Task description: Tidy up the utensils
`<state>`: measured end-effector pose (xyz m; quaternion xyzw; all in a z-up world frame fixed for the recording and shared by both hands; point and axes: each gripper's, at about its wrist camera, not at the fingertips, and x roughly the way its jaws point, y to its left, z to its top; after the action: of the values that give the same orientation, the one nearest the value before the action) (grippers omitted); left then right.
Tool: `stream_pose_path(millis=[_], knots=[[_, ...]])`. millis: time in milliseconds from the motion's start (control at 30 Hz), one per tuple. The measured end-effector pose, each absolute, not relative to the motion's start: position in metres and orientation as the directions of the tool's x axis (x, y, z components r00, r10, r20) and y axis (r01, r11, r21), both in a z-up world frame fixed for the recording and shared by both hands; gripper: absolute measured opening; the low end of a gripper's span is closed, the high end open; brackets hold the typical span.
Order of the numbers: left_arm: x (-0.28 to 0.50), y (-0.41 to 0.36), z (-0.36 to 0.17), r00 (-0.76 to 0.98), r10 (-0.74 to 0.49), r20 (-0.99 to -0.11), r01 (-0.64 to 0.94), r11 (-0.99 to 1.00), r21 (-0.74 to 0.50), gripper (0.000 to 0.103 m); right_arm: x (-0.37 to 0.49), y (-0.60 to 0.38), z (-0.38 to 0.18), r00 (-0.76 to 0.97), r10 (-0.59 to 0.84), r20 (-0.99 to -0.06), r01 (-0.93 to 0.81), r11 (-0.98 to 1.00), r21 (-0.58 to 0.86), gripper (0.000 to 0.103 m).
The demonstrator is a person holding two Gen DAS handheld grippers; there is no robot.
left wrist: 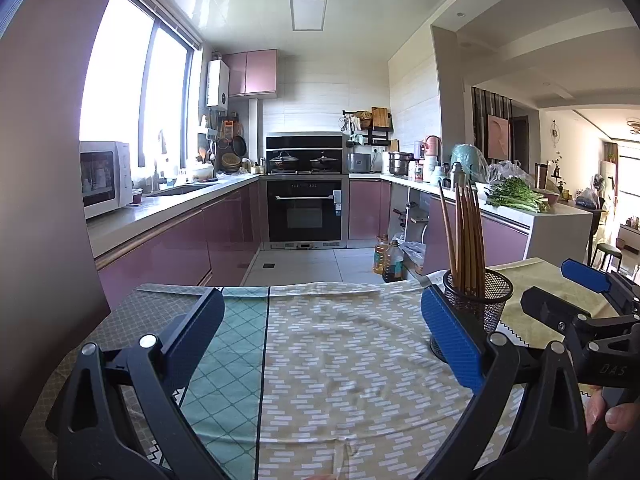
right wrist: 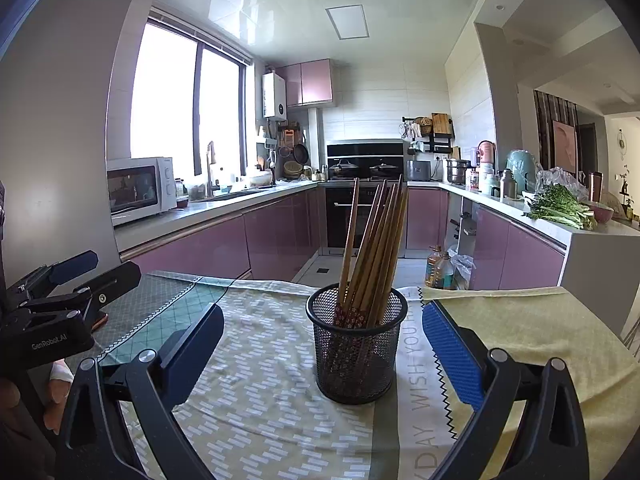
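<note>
My right claw is spread wide around the mesh cup of chopsticks on the counter; left claw spread, empty. Sorting looks finished; next, back away.

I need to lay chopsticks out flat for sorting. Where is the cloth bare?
Free: the patterned cloth left of the mesh holder, across to the teal strip. Also the yellow cloth on its right. Crowded only at the holder, packed with chopsticks.
</note>
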<state>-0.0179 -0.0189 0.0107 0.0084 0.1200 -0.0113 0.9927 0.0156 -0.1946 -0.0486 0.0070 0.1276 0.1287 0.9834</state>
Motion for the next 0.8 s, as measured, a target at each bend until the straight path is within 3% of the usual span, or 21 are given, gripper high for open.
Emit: stream_pose_path(millis=[800], knots=[[-0.0220, -0.0151, 0.0116, 0.973, -0.012, -0.228, 0.015, 1.000, 0.014, 0.097, 0.0124, -0.1909, -0.0466, 0.943, 0.242, -0.229, -0.242, 0.970, 0.030, 0.096]])
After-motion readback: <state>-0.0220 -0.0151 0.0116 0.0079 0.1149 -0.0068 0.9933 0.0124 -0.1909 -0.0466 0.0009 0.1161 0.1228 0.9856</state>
